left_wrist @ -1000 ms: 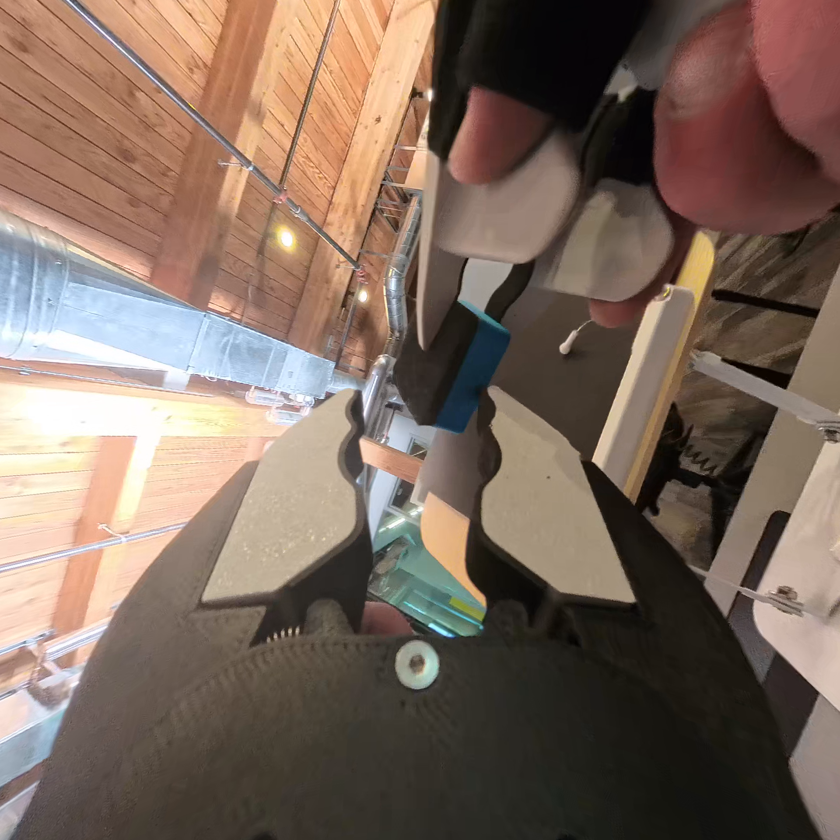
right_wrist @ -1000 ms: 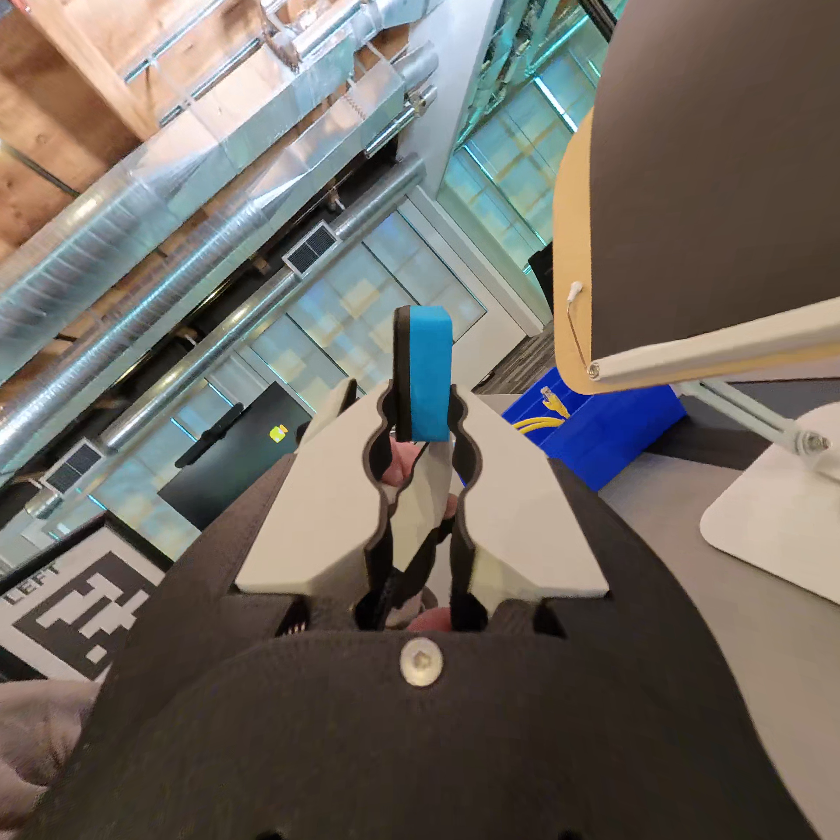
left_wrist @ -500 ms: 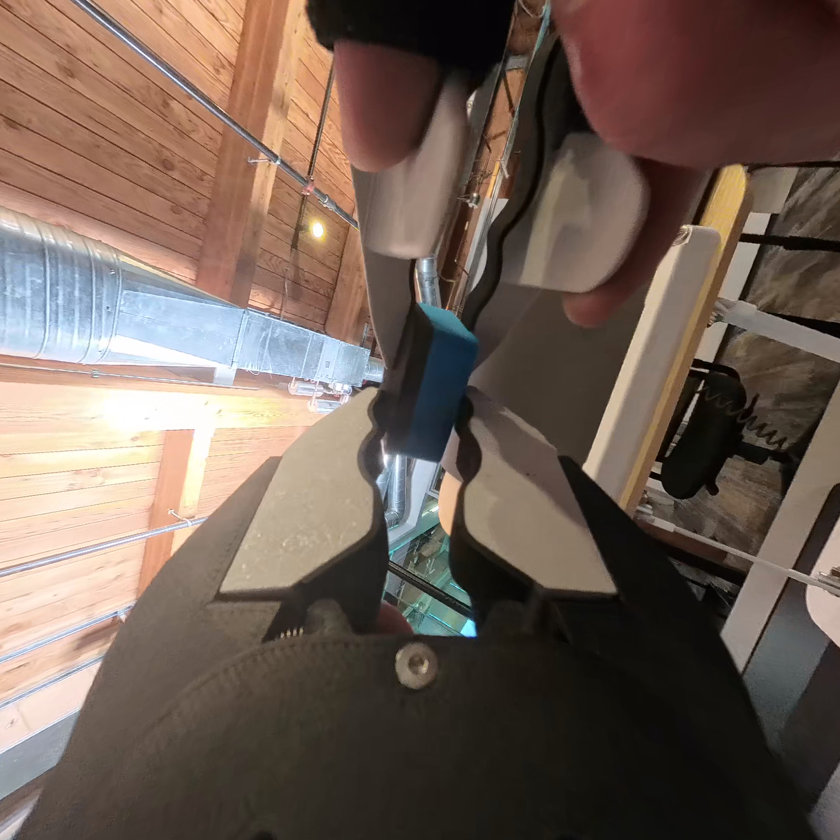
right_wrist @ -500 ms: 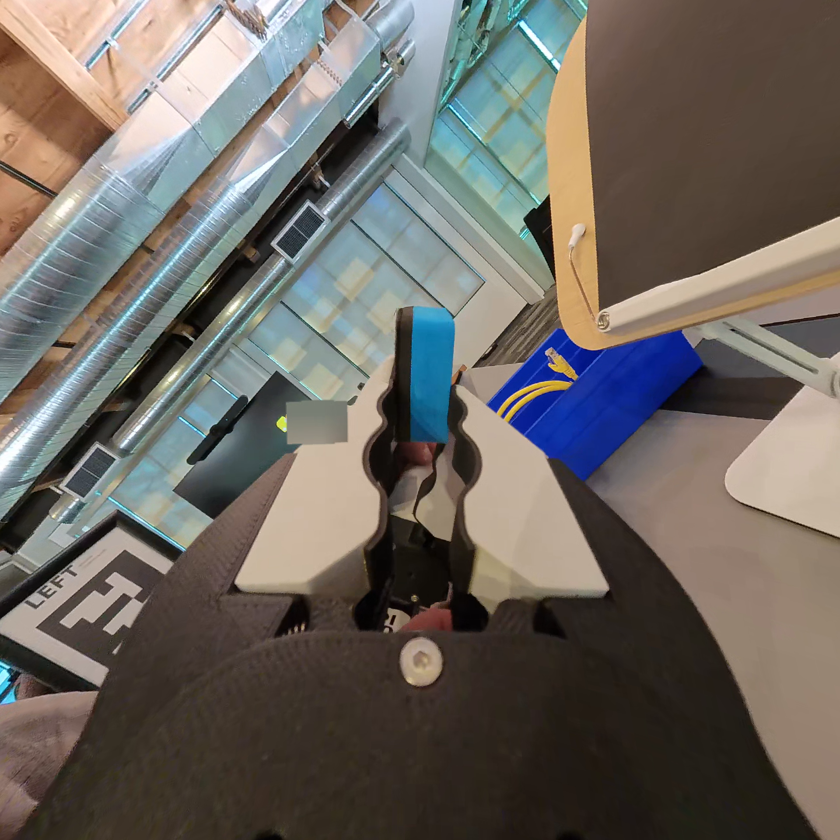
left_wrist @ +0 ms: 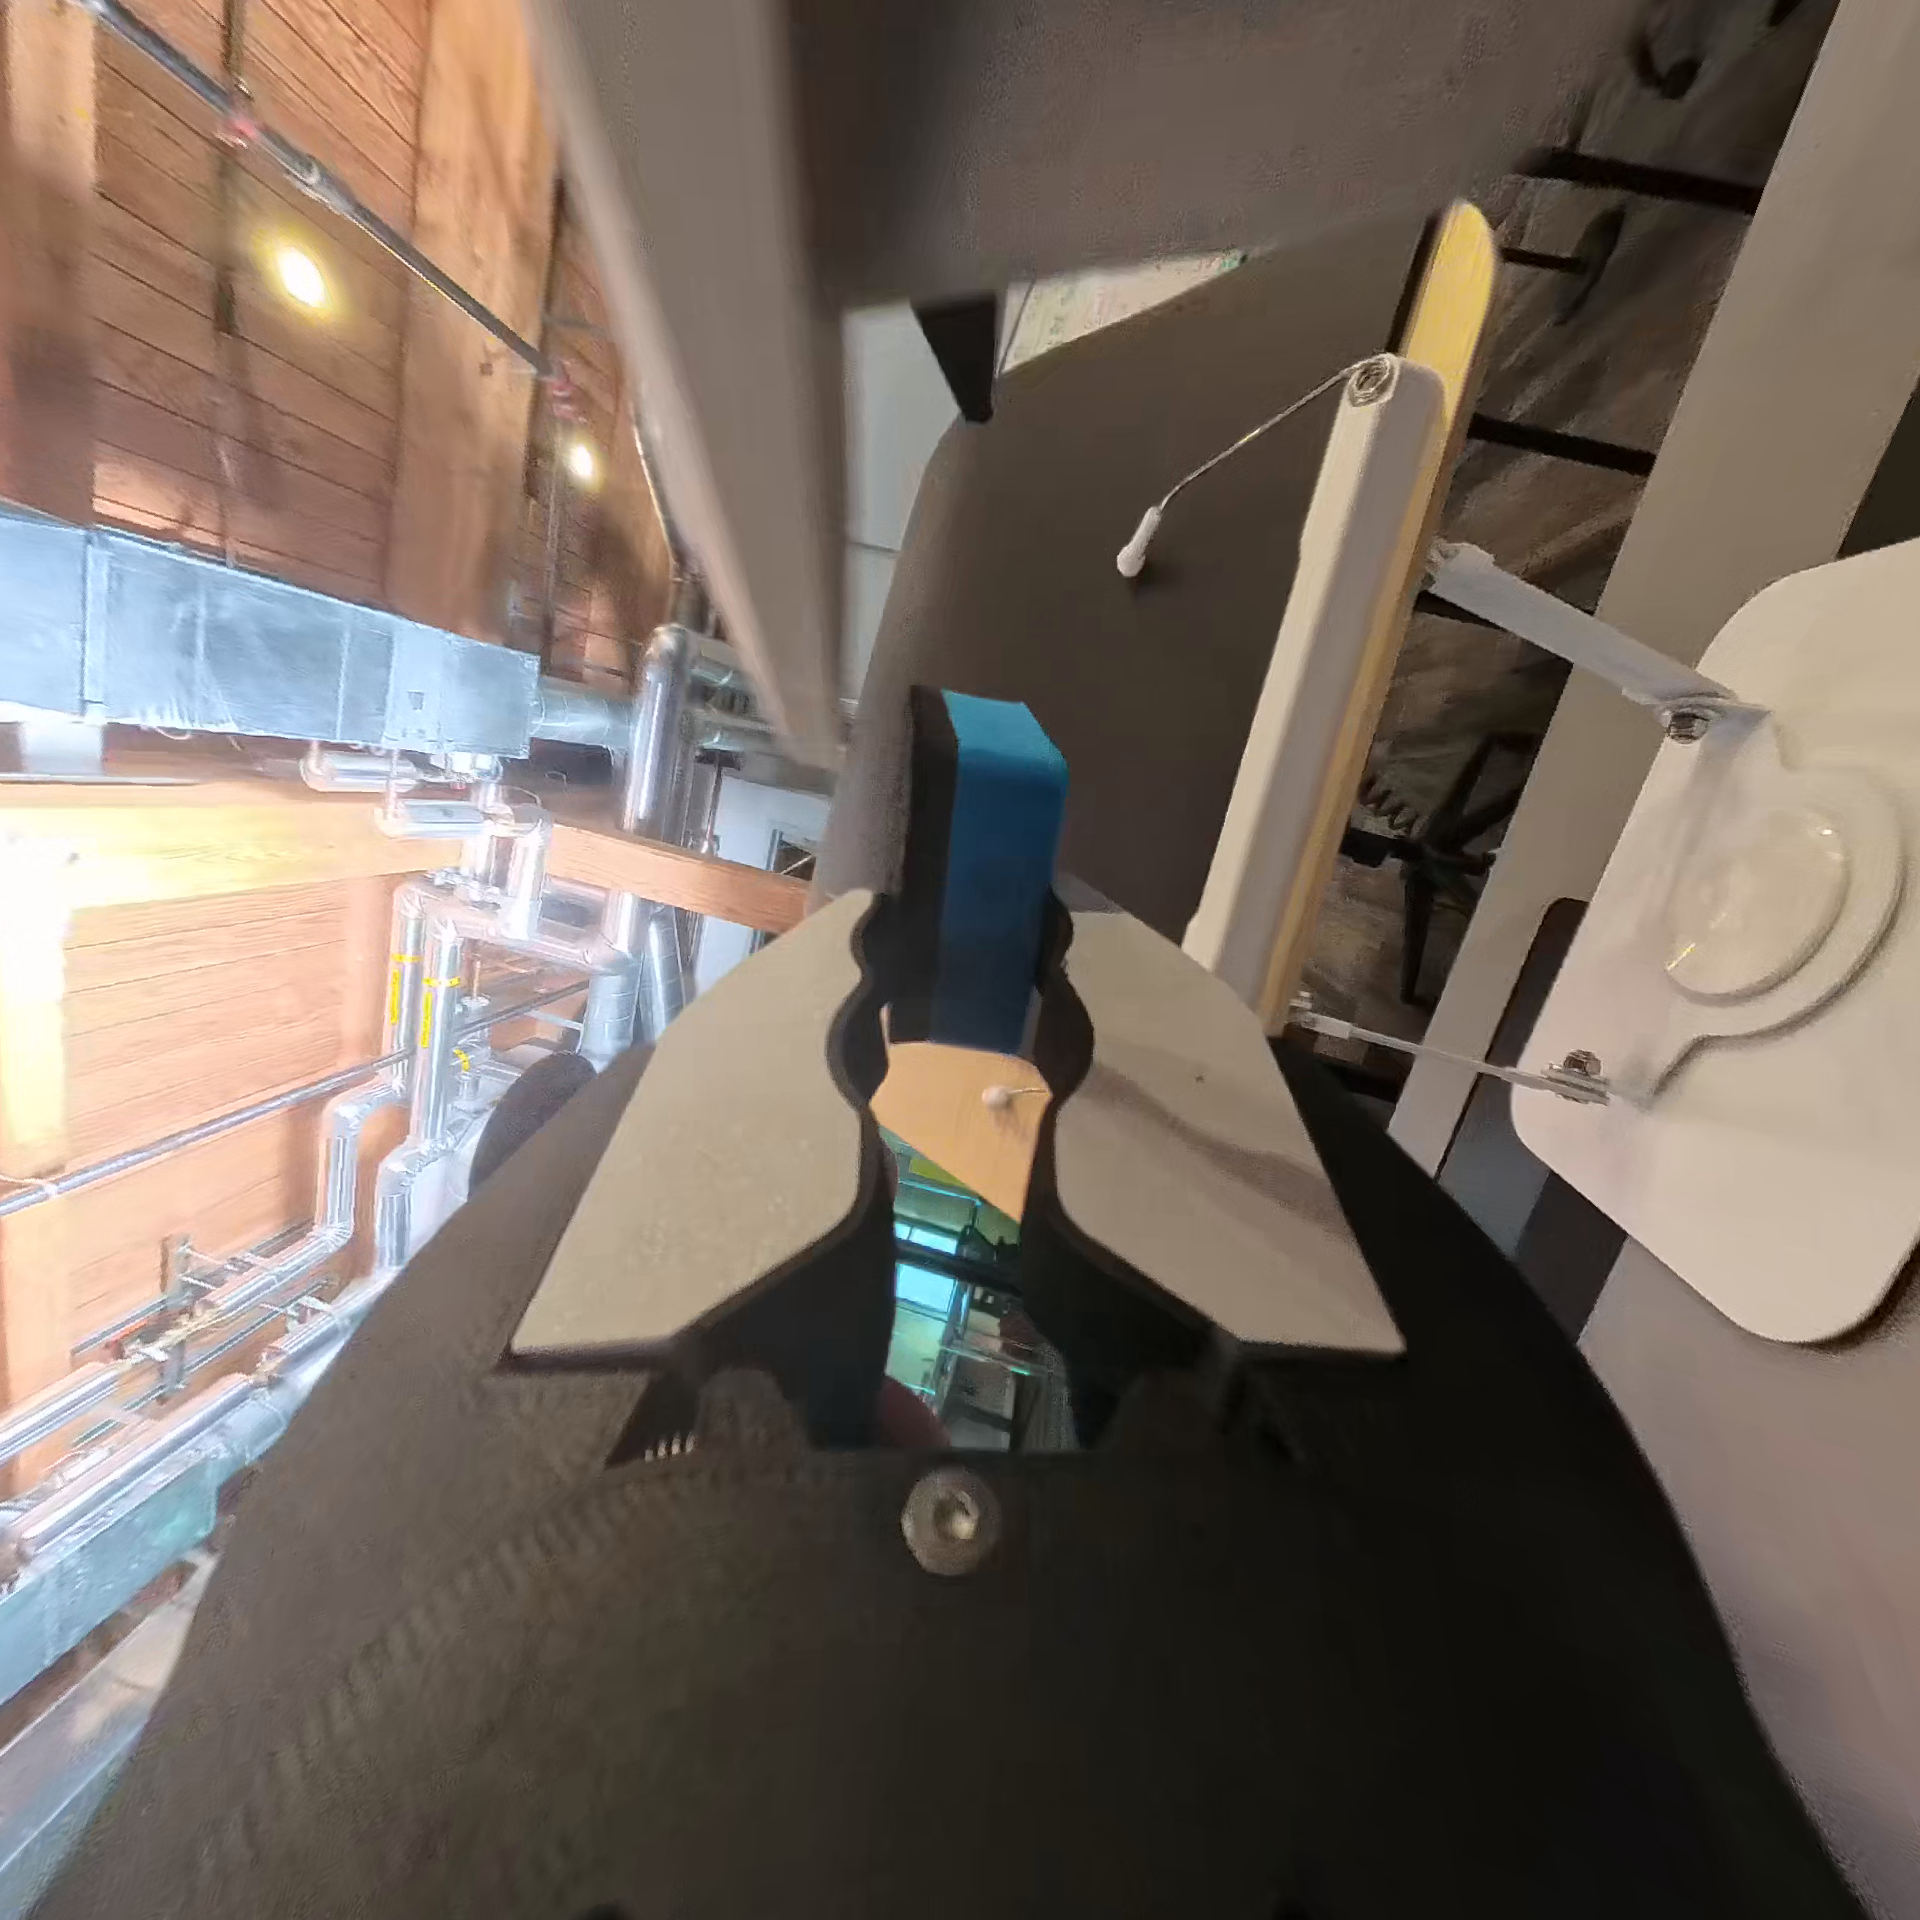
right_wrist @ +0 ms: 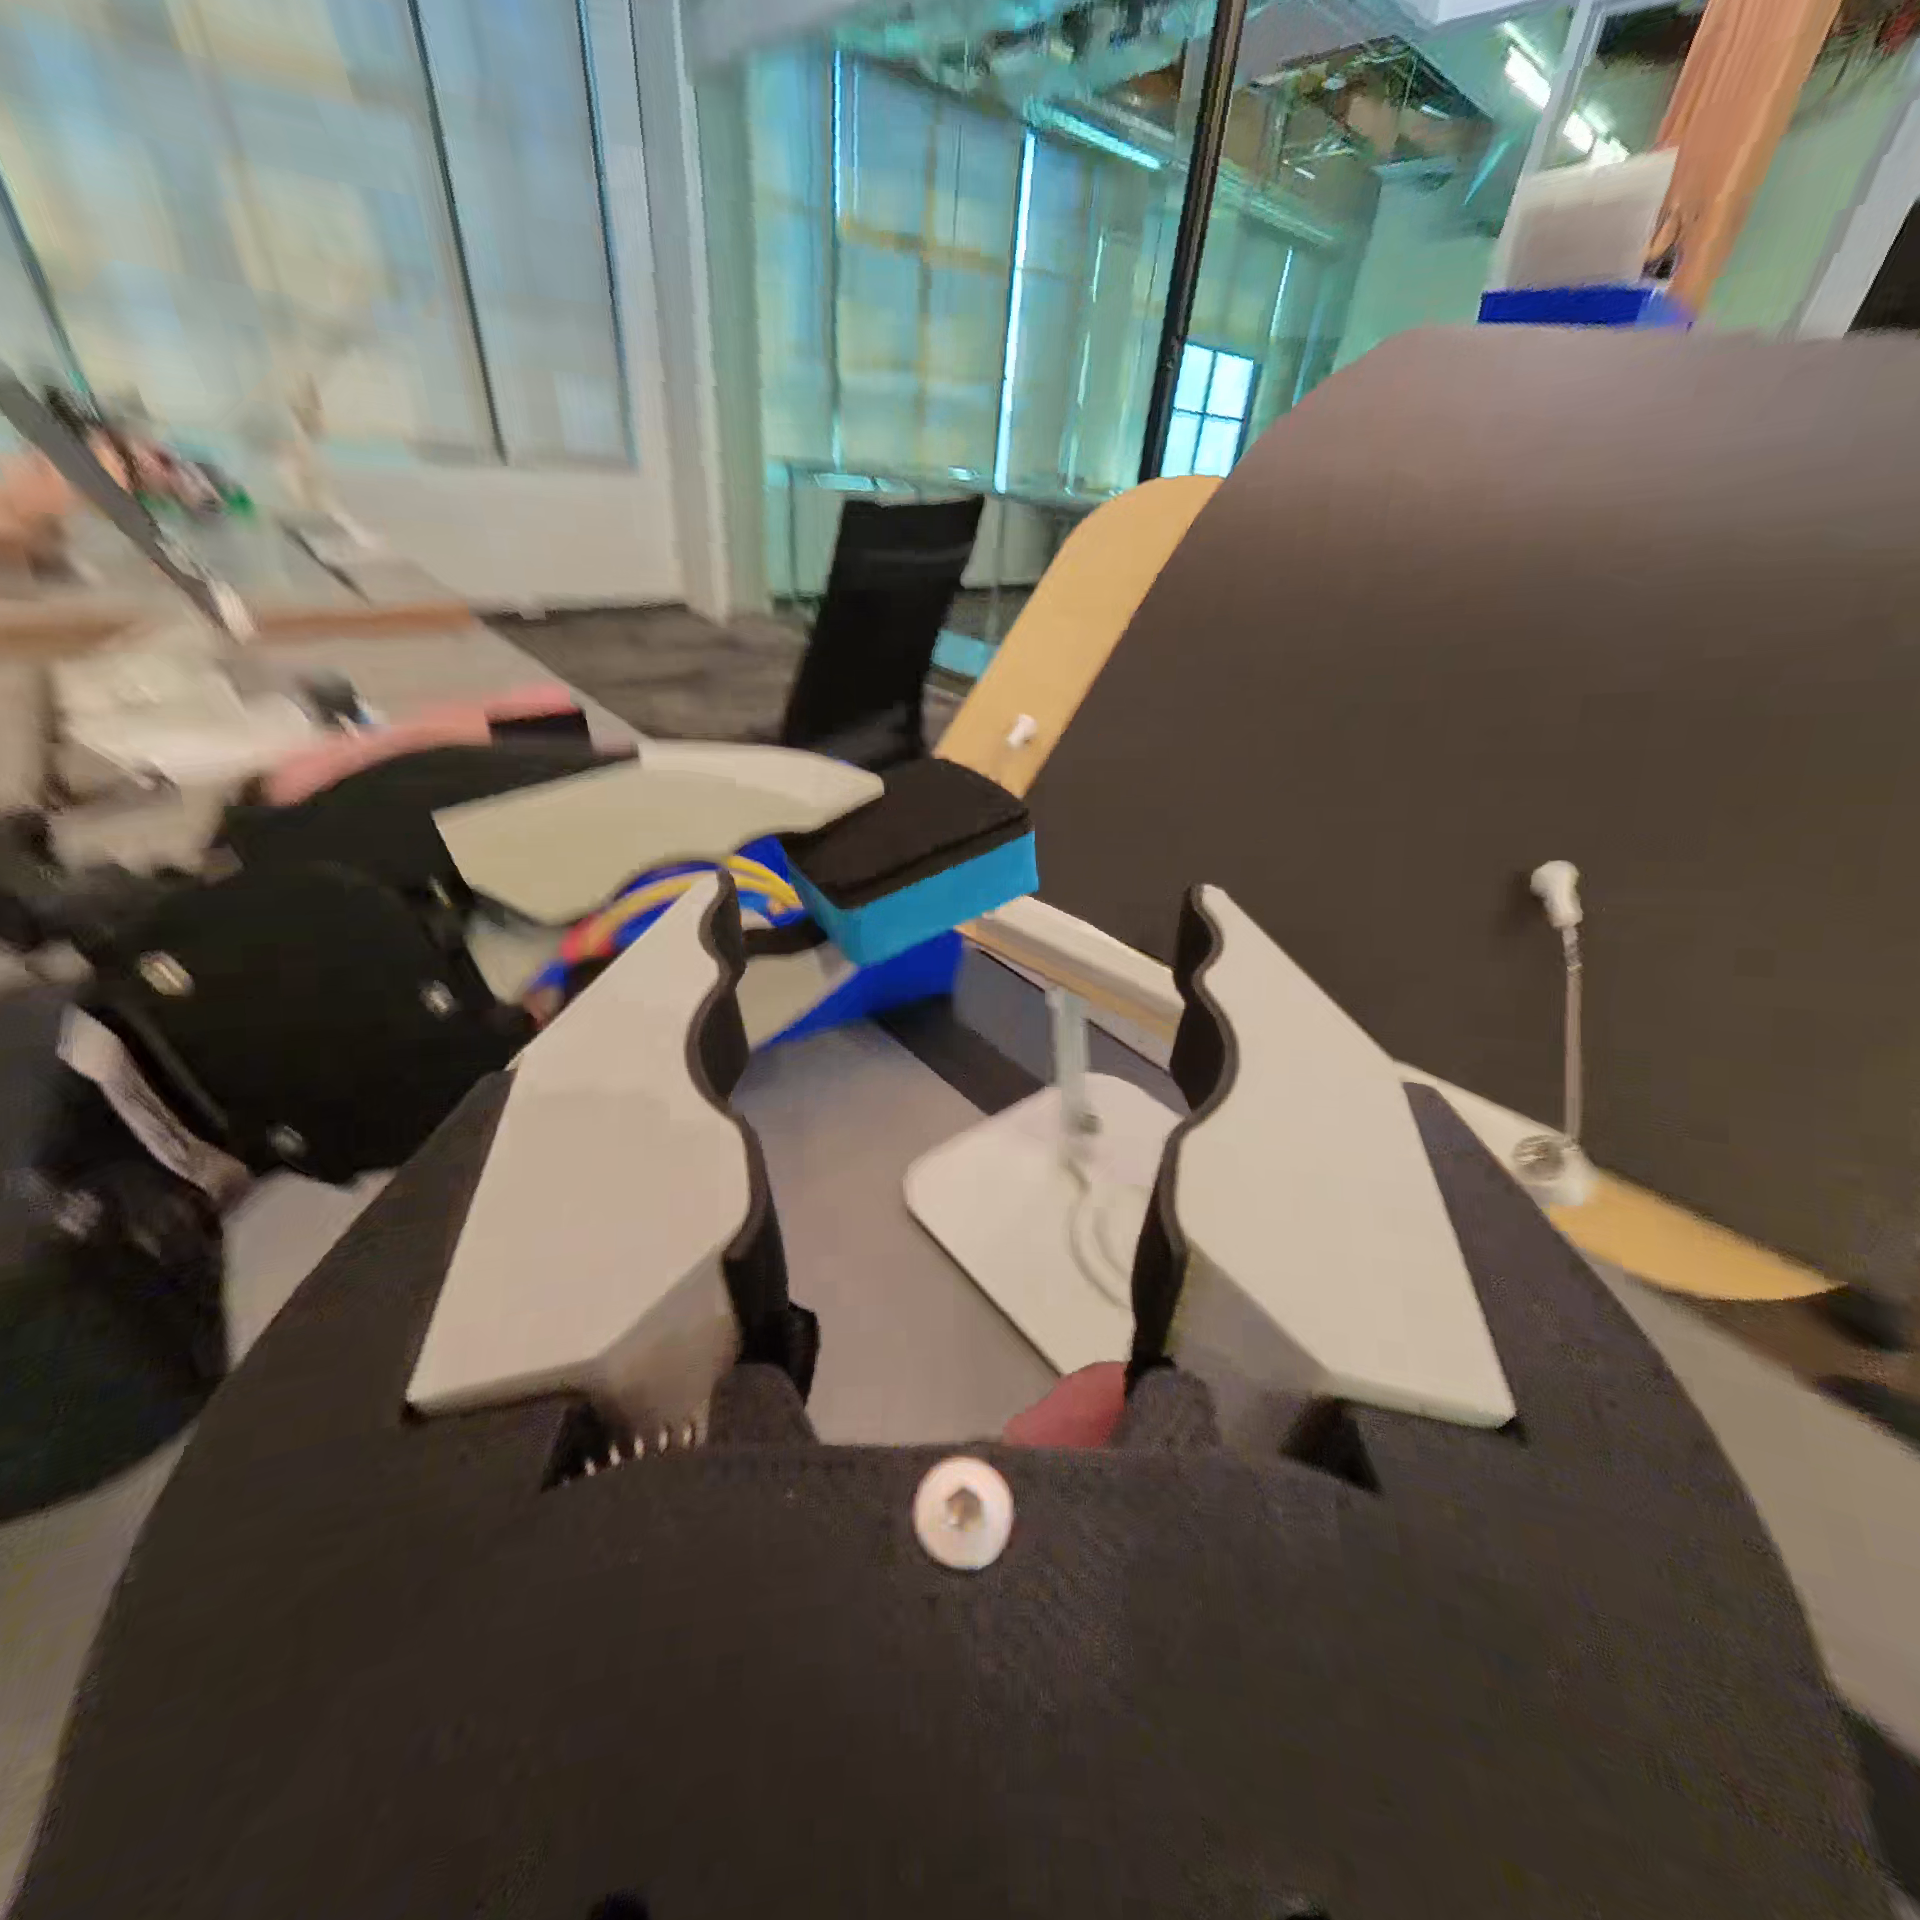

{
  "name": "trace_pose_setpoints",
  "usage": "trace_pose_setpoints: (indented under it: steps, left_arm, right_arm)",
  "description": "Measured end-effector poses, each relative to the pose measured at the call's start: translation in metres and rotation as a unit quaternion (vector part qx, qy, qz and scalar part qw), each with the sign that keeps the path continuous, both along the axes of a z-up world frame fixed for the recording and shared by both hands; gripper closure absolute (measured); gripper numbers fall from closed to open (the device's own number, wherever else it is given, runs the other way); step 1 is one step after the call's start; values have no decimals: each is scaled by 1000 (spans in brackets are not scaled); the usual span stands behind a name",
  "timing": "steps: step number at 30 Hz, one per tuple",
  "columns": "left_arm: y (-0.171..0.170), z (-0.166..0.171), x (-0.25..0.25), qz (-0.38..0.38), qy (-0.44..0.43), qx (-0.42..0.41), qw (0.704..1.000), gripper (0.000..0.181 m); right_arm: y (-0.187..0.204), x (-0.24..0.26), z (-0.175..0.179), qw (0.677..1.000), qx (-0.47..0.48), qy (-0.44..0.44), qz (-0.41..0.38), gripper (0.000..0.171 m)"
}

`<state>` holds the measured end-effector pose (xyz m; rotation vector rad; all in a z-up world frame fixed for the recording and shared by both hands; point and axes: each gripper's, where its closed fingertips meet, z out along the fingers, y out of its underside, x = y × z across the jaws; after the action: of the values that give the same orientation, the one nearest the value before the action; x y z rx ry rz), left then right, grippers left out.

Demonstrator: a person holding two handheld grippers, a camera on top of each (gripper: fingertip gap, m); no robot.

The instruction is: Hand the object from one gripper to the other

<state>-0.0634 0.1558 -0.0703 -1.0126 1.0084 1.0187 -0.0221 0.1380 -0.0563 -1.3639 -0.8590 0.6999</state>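
— Where's the block?

— Centre frame, my left gripper (left_wrist: 961, 914) pinches the blue-and-black foam block (left_wrist: 987, 852) by its faces. My right gripper (right_wrist: 956, 935) gapes empty.

— Handling?

— Probably light, squashy; grip gently.

Blue-and-black block (left_wrist: 987, 873) between left gripper (left_wrist: 961, 940) jaws

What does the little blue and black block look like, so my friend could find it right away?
Start at the big dark grey curved panel standing on the desk. In front of its left edge, the left gripper reaches in, shut on the block. It is a small spongy block, black on one face and bright blue on the other; nothing else nearby has two colour layers.
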Motion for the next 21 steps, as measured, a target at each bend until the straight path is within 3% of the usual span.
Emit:
trace_pose_setpoints:
  steps: [13, 21]
  left_arm:
    - [-29, -9, 43, -111, 55, -49, 991, 157]
    - [-37, -2, 47, -139, 39, -38, 989, 154]
  right_arm:
    - [-15, -8, -23, 993, 37, -79, 77, 113]
    - [-22, -8, -15, 993, 21, -29, 117, 115]
